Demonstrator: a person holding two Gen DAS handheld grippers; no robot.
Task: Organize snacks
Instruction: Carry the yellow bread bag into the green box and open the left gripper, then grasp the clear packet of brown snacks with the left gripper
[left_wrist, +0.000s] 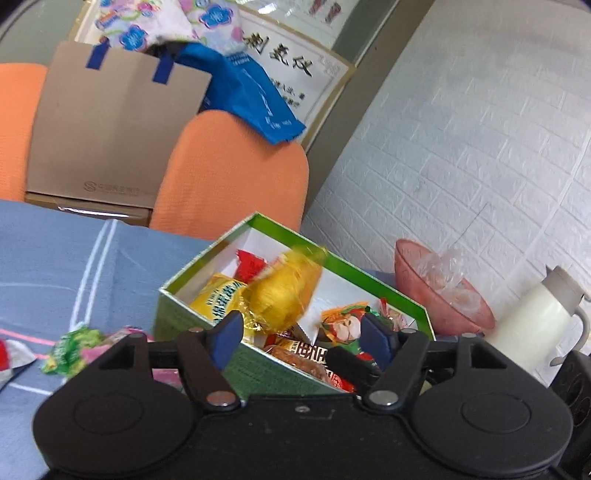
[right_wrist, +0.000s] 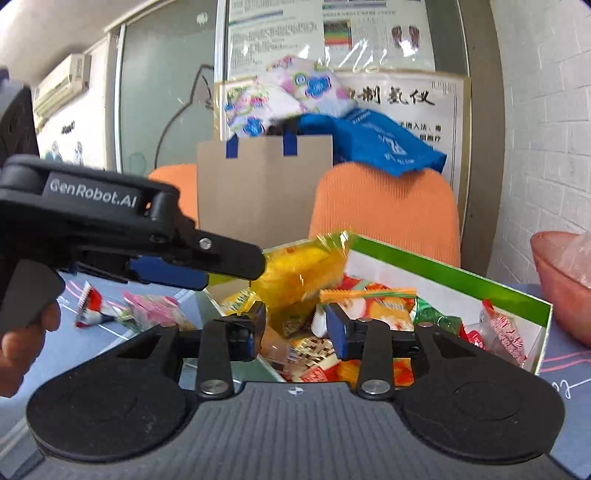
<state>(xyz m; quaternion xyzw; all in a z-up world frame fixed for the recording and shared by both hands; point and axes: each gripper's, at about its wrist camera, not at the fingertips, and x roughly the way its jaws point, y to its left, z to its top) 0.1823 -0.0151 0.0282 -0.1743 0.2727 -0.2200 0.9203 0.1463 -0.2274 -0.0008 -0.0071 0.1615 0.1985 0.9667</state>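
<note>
A green box (left_wrist: 207, 266) with a white inside holds several wrapped snacks; it also shows in the right wrist view (right_wrist: 443, 264). A yellow wrapped snack (left_wrist: 284, 291) is blurred just above the box, ahead of my open left gripper (left_wrist: 301, 332) and apart from its pads. In the right wrist view the same yellow snack (right_wrist: 299, 273) sits at the tip of the left gripper (right_wrist: 236, 264), over the box's near left corner. My right gripper (right_wrist: 295, 328) is open and empty over the box's front.
Loose snacks lie on the blue cloth left of the box: green and pink packs (left_wrist: 74, 347) and a red-white one (right_wrist: 90, 306). A pink bowl (left_wrist: 439, 291) and a white jug (left_wrist: 535, 317) stand to the right. Orange chairs (left_wrist: 229, 177) and a cardboard bag (left_wrist: 110, 125) are behind.
</note>
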